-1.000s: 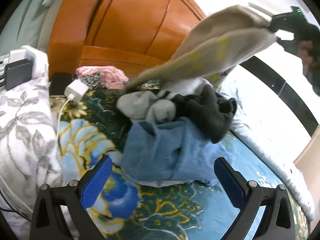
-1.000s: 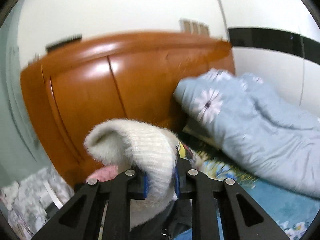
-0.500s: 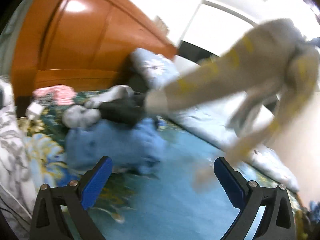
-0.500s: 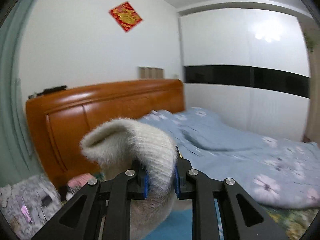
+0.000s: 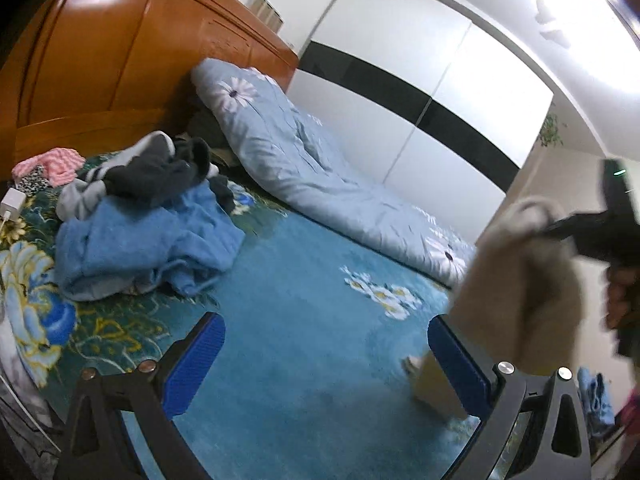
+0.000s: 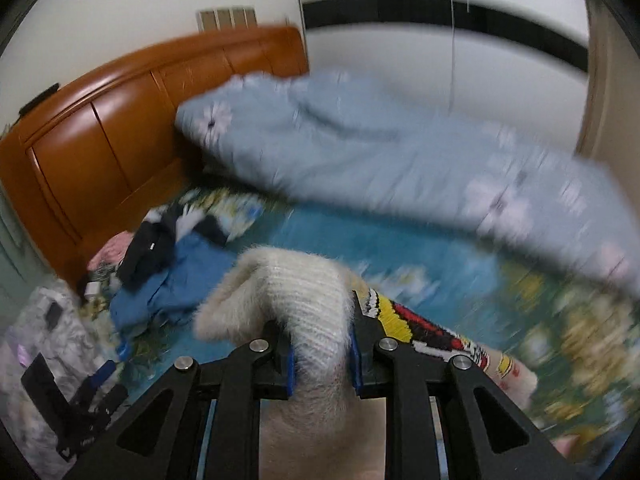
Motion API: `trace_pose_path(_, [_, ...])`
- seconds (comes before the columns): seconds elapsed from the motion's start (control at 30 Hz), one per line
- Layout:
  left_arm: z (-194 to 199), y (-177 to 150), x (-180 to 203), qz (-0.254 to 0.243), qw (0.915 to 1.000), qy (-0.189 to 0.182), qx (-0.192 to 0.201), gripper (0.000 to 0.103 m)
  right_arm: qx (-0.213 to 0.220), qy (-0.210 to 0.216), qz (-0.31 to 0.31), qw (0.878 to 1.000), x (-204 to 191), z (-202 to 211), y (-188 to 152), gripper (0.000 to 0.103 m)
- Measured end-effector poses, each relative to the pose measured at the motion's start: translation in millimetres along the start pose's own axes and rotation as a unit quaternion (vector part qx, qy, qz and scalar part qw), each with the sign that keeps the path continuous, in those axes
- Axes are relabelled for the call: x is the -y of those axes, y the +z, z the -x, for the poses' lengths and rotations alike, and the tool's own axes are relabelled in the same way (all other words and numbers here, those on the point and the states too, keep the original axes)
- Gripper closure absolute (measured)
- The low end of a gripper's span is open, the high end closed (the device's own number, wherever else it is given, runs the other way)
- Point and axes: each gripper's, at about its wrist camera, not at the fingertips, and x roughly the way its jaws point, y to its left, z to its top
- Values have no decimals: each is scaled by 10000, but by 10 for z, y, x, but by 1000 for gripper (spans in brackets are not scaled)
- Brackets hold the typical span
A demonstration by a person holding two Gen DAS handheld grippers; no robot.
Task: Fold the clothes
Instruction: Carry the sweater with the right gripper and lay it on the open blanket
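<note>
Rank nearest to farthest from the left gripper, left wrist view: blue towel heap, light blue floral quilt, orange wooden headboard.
From the left gripper:
1. Blue towel heap, left, on the patterned bedspread.
2. Light blue floral quilt, centre-right, beyond the heap.
3. Orange wooden headboard, upper left, at the back.

A: Which piece is up?

B: The cream fuzzy sweater (image 6: 316,304), ribbed knit, pinched at a bunched fold and hanging loose, with a yellow, red and black pattern on the part trailing down to the bed.

A: And the others?

B: In a heap near the headboard: a crumpled blue garment (image 5: 148,244) at the bottom, dark grey clothes (image 5: 160,170) lying on top, a pink one (image 5: 56,162) behind.
</note>
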Motion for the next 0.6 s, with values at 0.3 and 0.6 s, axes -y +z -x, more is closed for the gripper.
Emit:
trace_pose_path(0.3, [-359,-349,220,26,9953,-404,-881,0,-1183,1275,85,9847,-342,-1238,-613,73])
trace_pose_path(0.6, [-889,-608,636,60,9802,-1157,-1603,0,-1155,2010,268,9724,-69,-1090,-750,54])
